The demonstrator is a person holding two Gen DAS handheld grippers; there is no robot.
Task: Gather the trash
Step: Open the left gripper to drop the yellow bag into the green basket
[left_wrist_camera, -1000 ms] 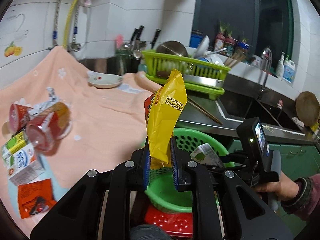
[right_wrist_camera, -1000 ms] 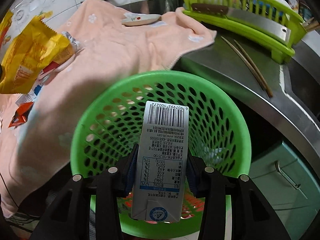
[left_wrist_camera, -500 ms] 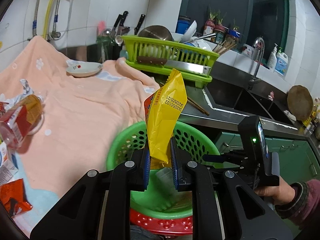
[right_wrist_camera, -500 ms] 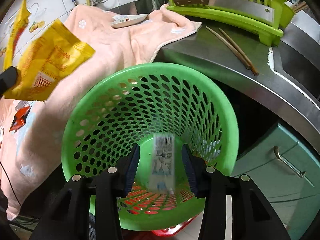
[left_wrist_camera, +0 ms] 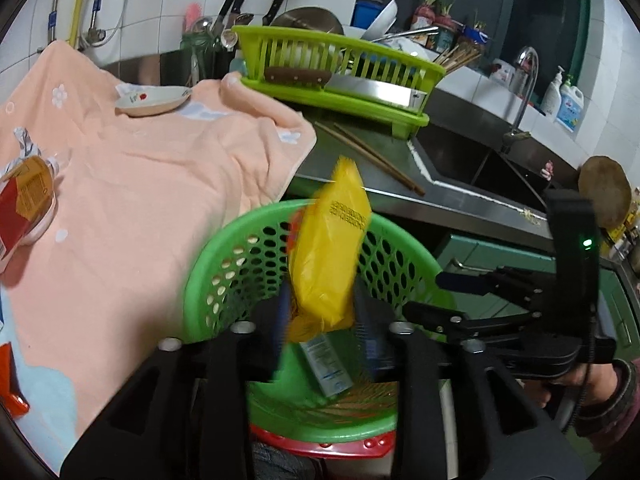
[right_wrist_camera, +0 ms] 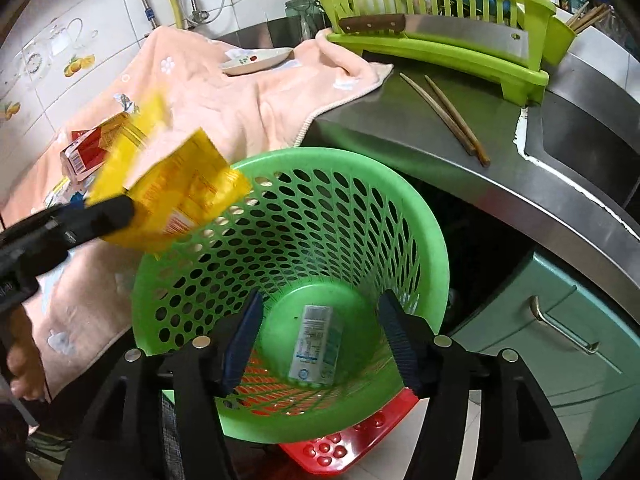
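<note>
Here the green basket (right_wrist_camera: 404, 216) serves as the landmark: a round, tapering plastic bin whose wall is pierced all over with oval holes, standing on a red dotted plastic base (right_wrist_camera: 340, 444) against the edge of a brushed steel counter (right_wrist_camera: 440, 152).

Flat on its smooth solid bottom lies a small white and blue carton (right_wrist_camera: 314, 342), printed side up. The right gripper (right_wrist_camera: 320, 340) hangs just above the rim with its blue-padded fingers spread wide and nothing between them.

Over the rim's near-left side, the left gripper (left_wrist_camera: 320, 322) has a crinkly, glossy yellow packet (left_wrist_camera: 328, 252) between its fingers; the packet is motion-blurred and tilted, and the fingers look parted, so I cannot tell whether they still pinch it.

Left of the basket, a soft peach towel (left_wrist_camera: 132, 184) with white flower motifs drapes over the counter, carrying a red and yellow box (right_wrist_camera: 98, 146) and a shallow white dish (left_wrist_camera: 152, 100).

Behind the basket, two wooden chopsticks (right_wrist_camera: 444, 116) lie on the steel, and past them sits a slatted lime-green dish rack (right_wrist_camera: 440, 20) with a cleaver across its front.
</note>
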